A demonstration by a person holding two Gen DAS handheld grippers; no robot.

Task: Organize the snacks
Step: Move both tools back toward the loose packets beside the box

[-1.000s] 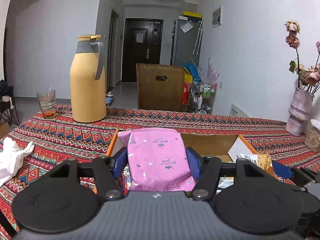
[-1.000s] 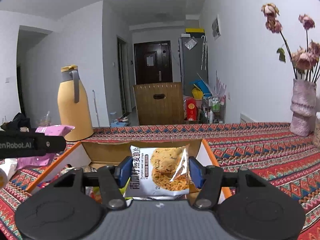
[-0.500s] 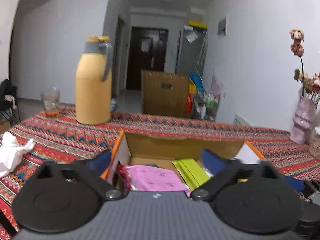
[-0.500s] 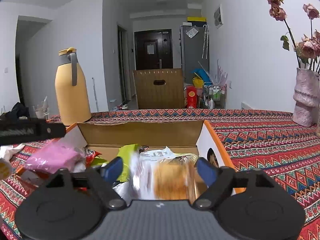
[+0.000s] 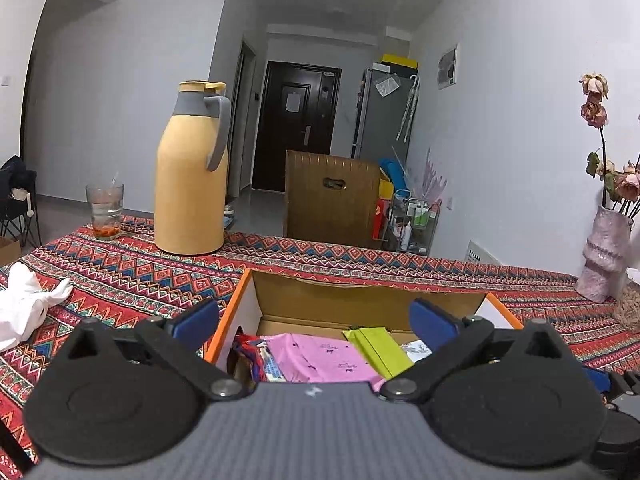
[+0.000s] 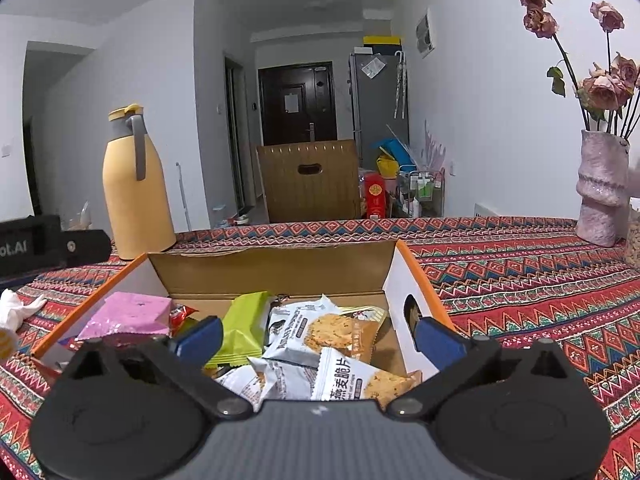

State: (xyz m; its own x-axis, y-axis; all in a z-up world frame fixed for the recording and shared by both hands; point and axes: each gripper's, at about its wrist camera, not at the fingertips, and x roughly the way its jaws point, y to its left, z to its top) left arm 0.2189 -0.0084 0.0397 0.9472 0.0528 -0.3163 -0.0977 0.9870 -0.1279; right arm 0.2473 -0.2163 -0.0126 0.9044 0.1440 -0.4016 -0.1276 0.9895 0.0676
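Note:
An open cardboard box [image 5: 352, 304] with orange edges stands on the patterned tablecloth and holds several snack packs. My left gripper [image 5: 314, 322] is open and empty above the box's left part; a pink packet [image 5: 324, 358] and a green packet [image 5: 378, 346] lie below it. My right gripper [image 6: 316, 338] is open and empty above the box's [image 6: 272, 272] right part, over white cracker packets [image 6: 320, 332]. The pink packet [image 6: 128, 316] and green packet [image 6: 242, 326] show in the right wrist view too.
A yellow thermos jug [image 5: 192, 176] and a glass [image 5: 105, 210] stand at the back left. A white cloth [image 5: 24, 304] lies at the left. A pink vase with dried roses [image 6: 604, 188] stands at the right. A wooden chair back [image 5: 332, 200] is behind the table.
Both grippers opened. The left let the pink packet drop into the box, the right let the cracker packet drop into the box. Both now hover empty over it.

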